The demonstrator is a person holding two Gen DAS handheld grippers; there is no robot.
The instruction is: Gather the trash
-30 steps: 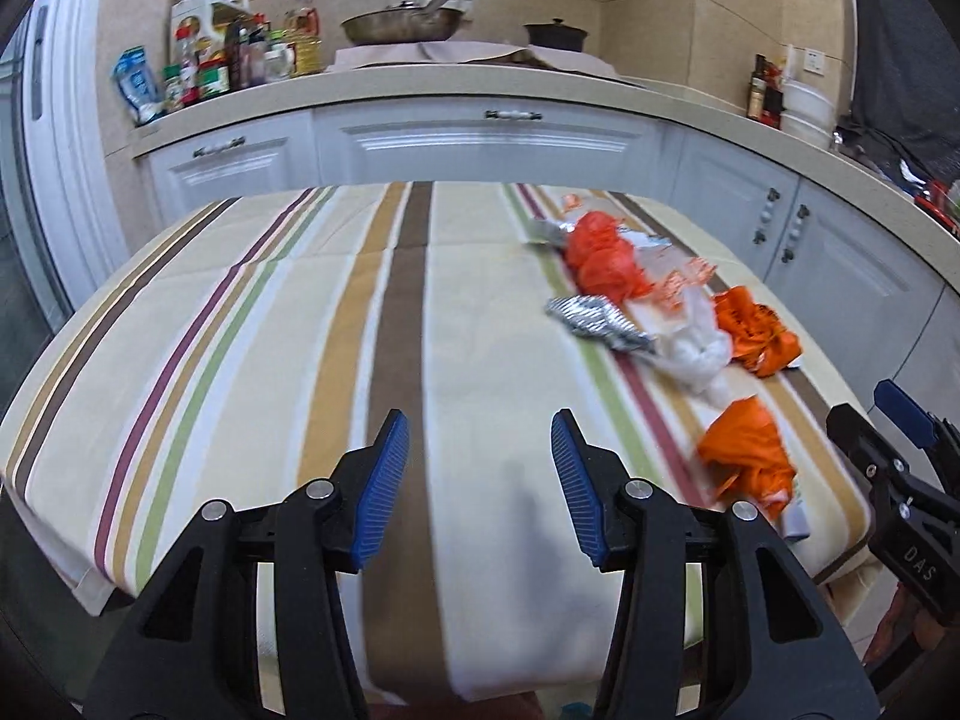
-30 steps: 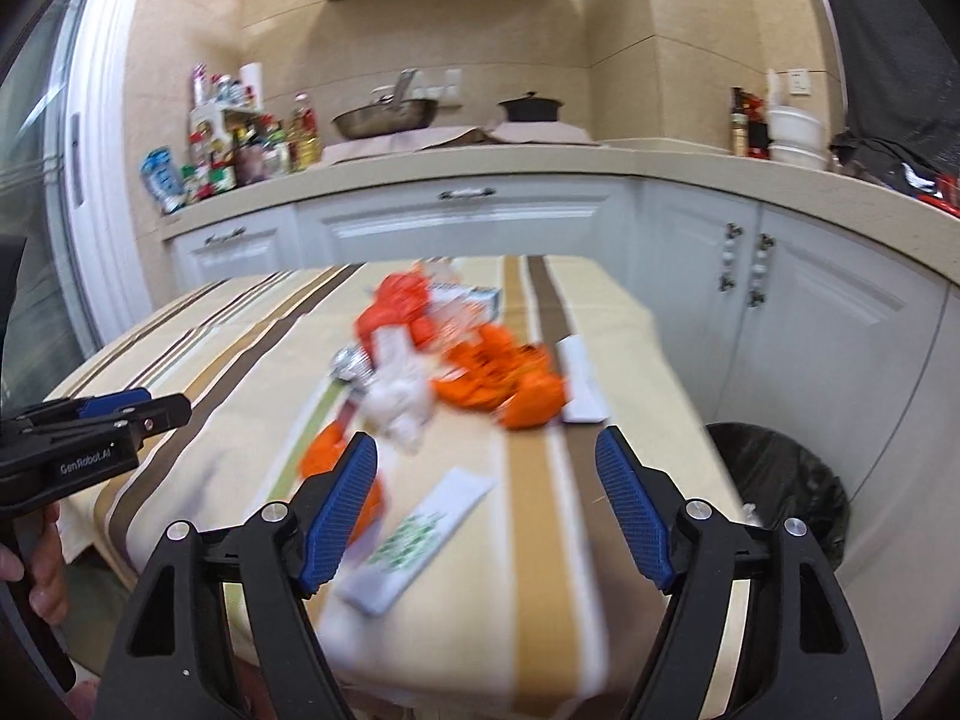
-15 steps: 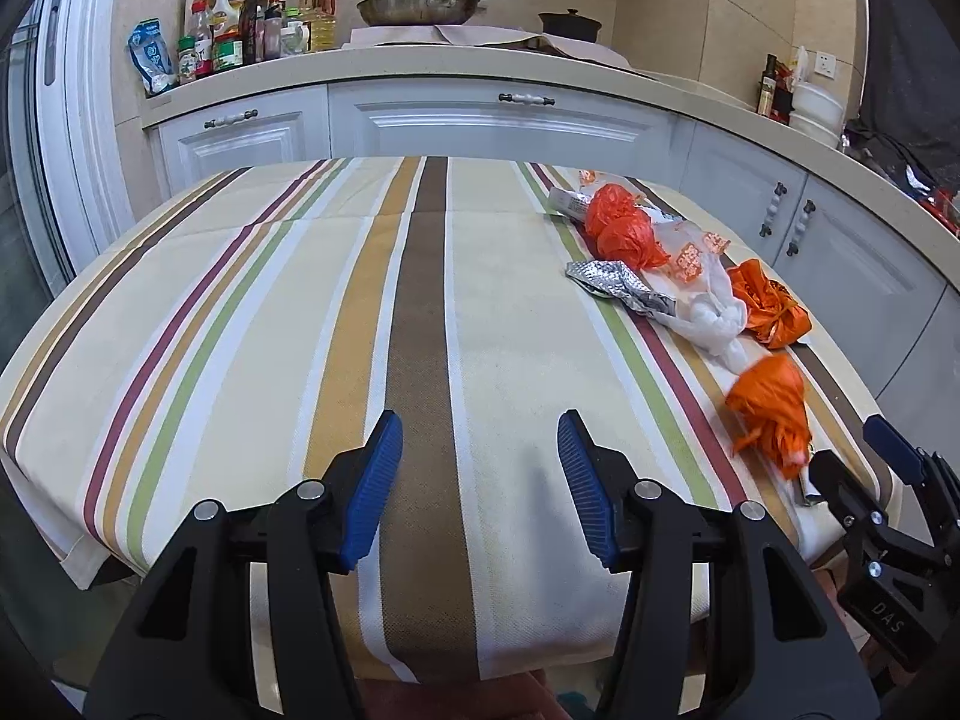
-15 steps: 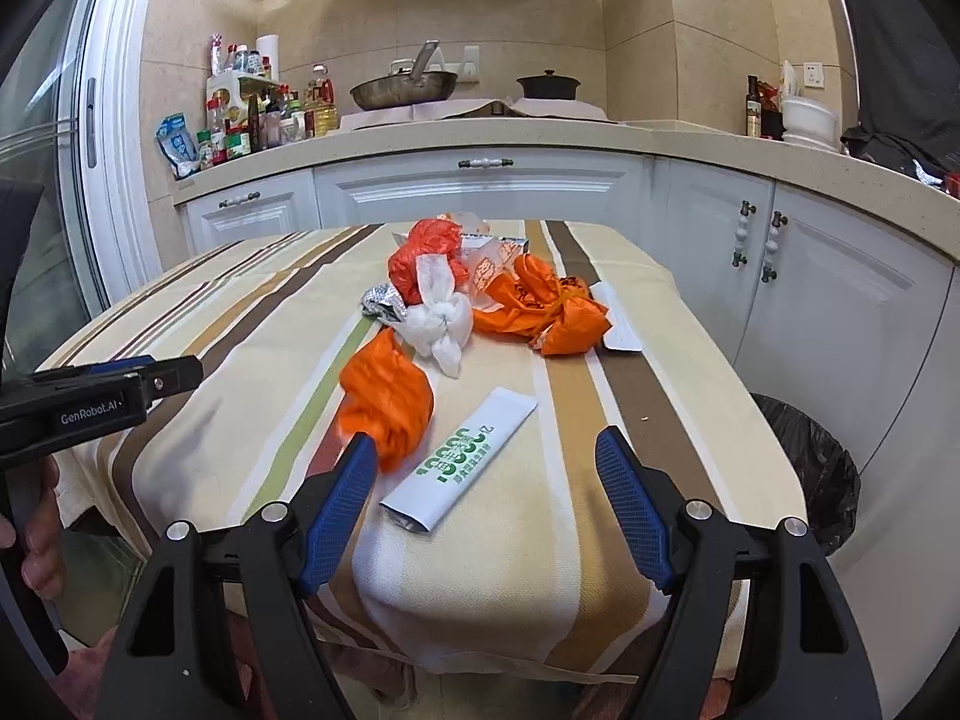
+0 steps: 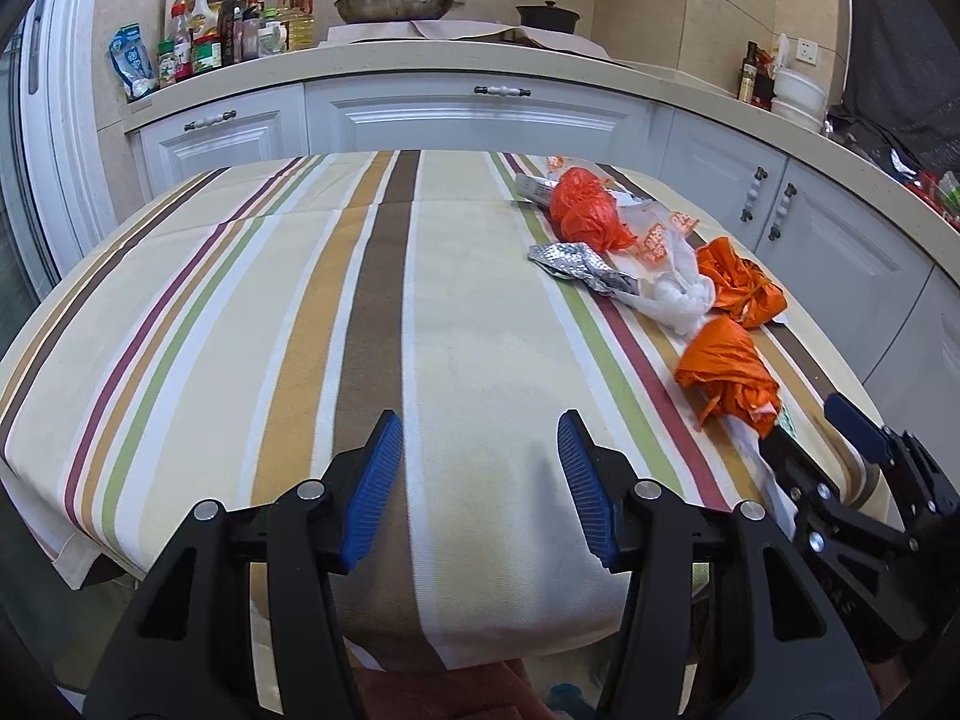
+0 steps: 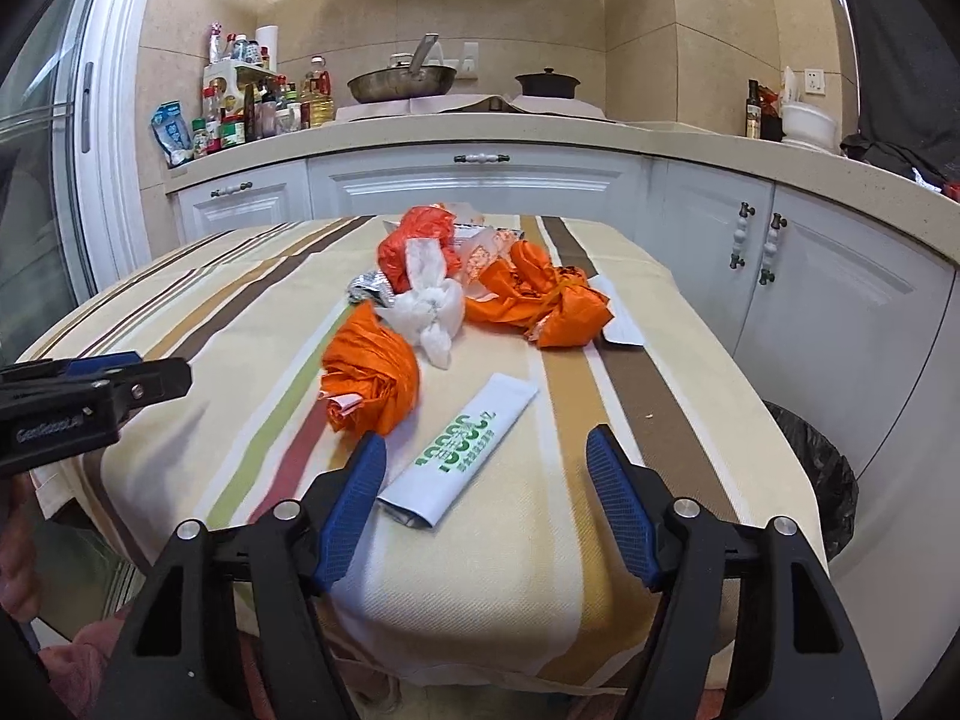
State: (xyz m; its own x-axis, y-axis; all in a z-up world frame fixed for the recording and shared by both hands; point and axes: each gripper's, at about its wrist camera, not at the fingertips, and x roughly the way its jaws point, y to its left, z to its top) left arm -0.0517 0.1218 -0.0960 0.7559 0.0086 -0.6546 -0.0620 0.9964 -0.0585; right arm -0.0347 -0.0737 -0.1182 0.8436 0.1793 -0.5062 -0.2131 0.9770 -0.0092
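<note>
Trash lies on the striped tablecloth (image 6: 600, 396): a near orange bag (image 6: 373, 373), also in the left wrist view (image 5: 729, 373), a white packet with green print (image 6: 465, 450), a knotted white bag (image 6: 433, 307), a second orange bag (image 6: 549, 297), a red-orange bag (image 6: 414, 240), crumpled foil (image 5: 579, 263) and a white strip (image 6: 621, 324). My right gripper (image 6: 485, 471) is open and empty, just short of the white packet. My left gripper (image 5: 480, 459) is open and empty over the near table edge, left of the trash.
A bin with a black liner (image 6: 819, 474) stands on the floor right of the table. White cabinets (image 6: 480, 186) and a counter with bottles (image 6: 252, 108), a pan (image 6: 402, 81) and a pot (image 6: 547, 84) run behind. The tablecloth's left half (image 5: 210, 312) holds no trash.
Both grippers have moved forward toward the table. The trash pile looms larger in both views. Both jaws stay open.
</note>
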